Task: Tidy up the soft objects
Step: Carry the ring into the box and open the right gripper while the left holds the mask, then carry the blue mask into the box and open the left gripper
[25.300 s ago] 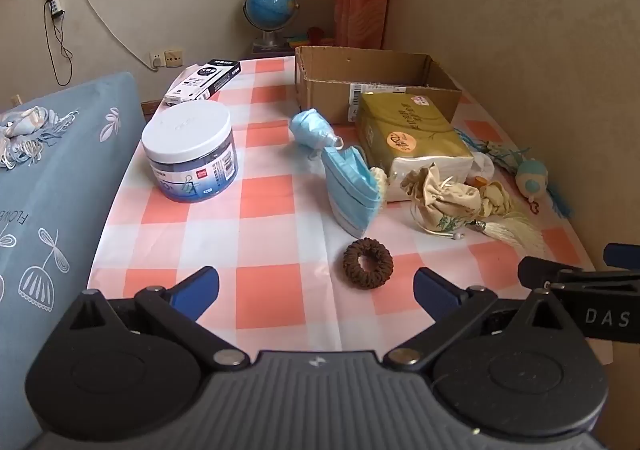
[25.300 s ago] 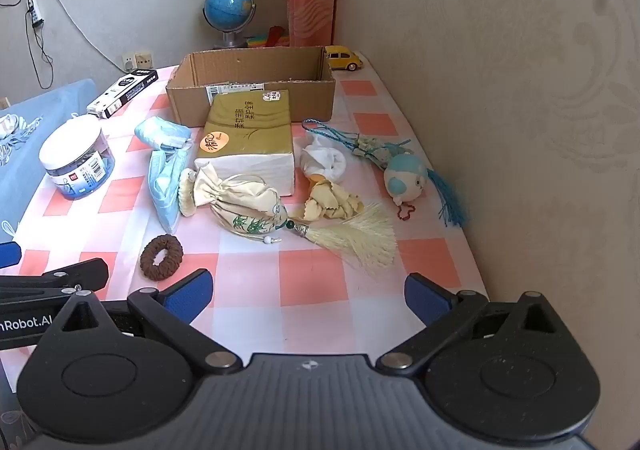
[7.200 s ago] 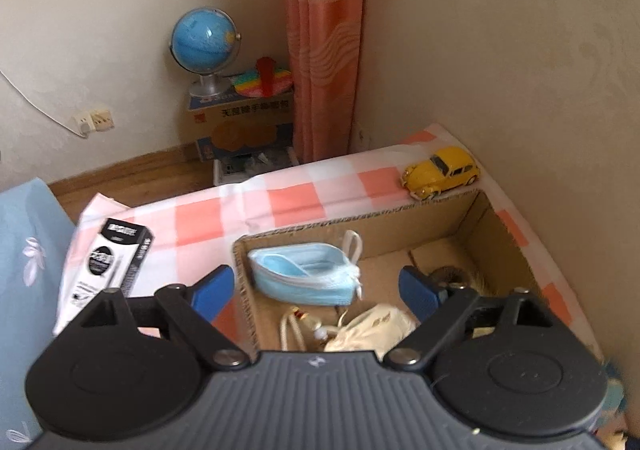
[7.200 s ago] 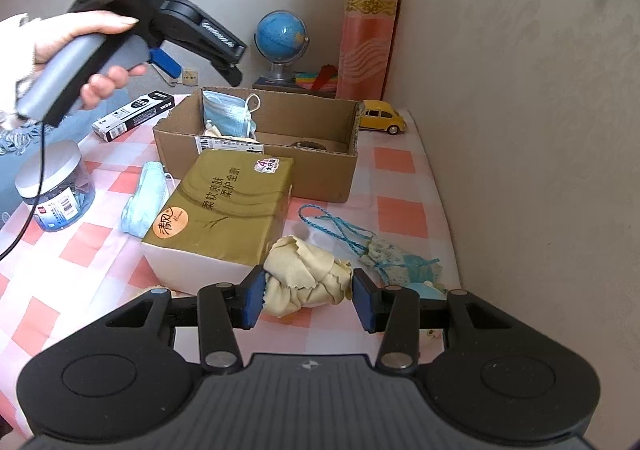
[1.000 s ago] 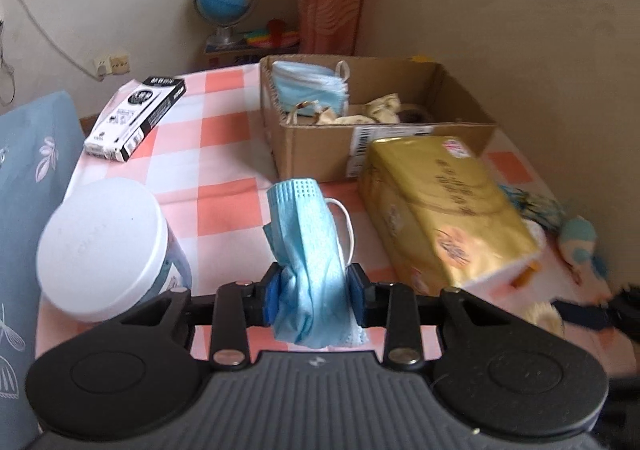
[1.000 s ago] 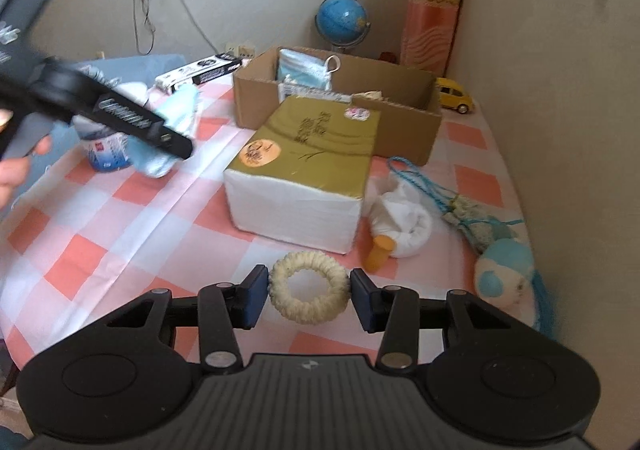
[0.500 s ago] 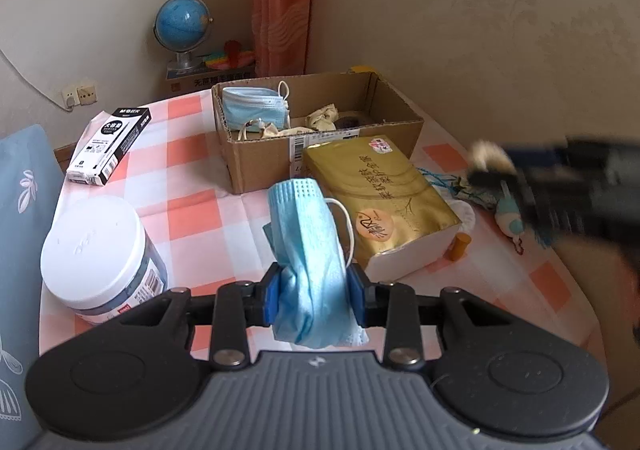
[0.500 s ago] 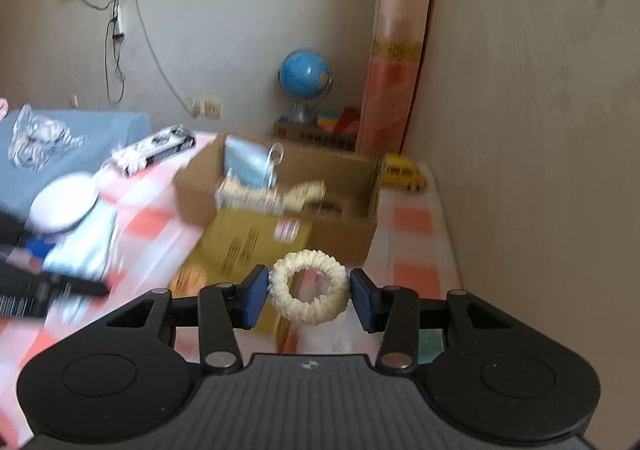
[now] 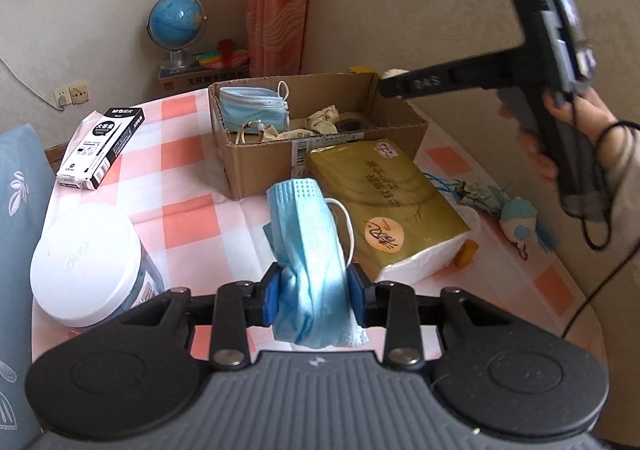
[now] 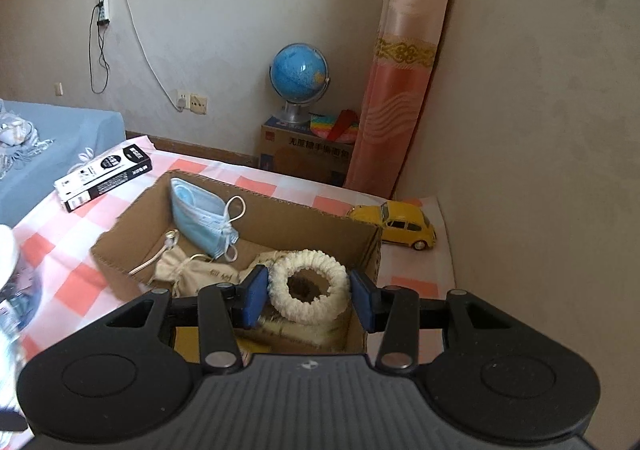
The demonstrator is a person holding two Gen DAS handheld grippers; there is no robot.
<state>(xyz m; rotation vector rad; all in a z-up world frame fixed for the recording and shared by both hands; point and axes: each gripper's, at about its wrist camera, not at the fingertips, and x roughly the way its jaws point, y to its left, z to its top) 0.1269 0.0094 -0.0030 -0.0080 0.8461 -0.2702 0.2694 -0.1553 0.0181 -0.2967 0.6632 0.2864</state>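
Observation:
My left gripper (image 9: 314, 292) is shut on a crumpled blue face mask (image 9: 308, 250), held above the checked tablecloth in front of the cardboard box (image 9: 260, 166). My right gripper (image 10: 306, 292) is shut on a cream scrunchie (image 10: 307, 286) and hovers over the right end of the cardboard box (image 10: 304, 220). From the left wrist view the right gripper (image 9: 390, 80) reaches over the box's far right corner, a hand holding it. Inside the box lie another blue mask (image 10: 200, 220), a beige pouch (image 10: 188, 268) and a dark scrunchie (image 9: 354, 125).
A gold tissue pack (image 9: 384, 206) lies in front of the box, a white-lidded jar (image 9: 88, 262) at left, a black-and-white carton (image 9: 100, 146) behind it. A blue tasselled charm (image 9: 516, 218) lies at right, a yellow toy car (image 10: 400, 224) behind the box. Walls close the right side.
The right gripper has carried the cream scrunchie from the near table, past the tissue pack, to above the box. The left gripper holds the mask in about the same place.

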